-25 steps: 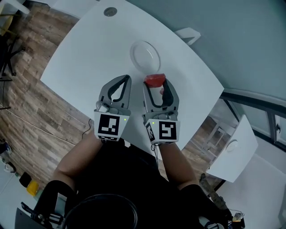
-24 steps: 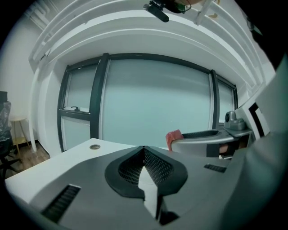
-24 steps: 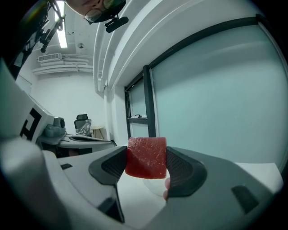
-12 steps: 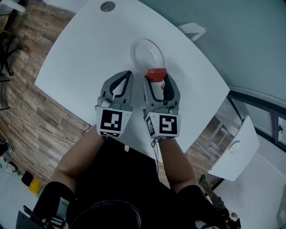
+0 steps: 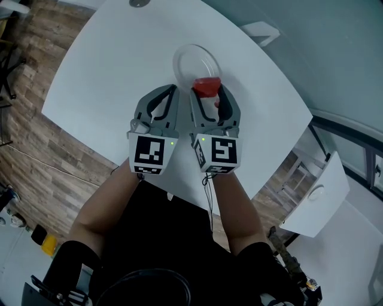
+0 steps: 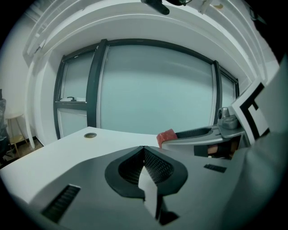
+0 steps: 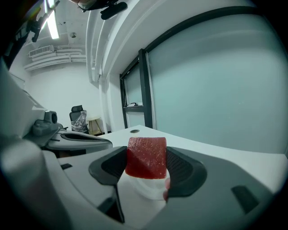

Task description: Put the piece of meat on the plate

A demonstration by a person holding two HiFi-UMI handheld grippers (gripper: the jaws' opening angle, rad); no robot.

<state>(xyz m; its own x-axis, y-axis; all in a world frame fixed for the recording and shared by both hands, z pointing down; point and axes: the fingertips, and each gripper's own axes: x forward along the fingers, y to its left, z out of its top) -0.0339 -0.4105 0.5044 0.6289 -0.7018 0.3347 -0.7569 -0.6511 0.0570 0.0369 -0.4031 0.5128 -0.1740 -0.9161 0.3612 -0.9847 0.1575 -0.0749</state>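
Note:
A red block of meat (image 7: 146, 157) sits clamped between the pads of my right gripper (image 7: 146, 164). In the head view the meat (image 5: 207, 87) hangs over the near rim of the clear plate (image 5: 190, 60), with the right gripper (image 5: 207, 91) shut on it. The plate (image 7: 150, 187) shows just below the meat in the right gripper view. My left gripper (image 5: 170, 89) hovers beside the right one over the white table (image 5: 108, 77), its jaws closed with nothing between them. In the left gripper view the meat (image 6: 166, 136) peeks out past the neighbouring jaw.
The white table has a round grommet (image 5: 137, 2) near its far edge. A wooden floor (image 5: 30, 131) lies to the left. A second white table (image 5: 314, 194) stands at the right. Glass partitions (image 6: 153, 90) rise behind the table.
Both grippers have sunk and moved forward toward the plate. The meat, still held, now hangs over the plate's near rim.

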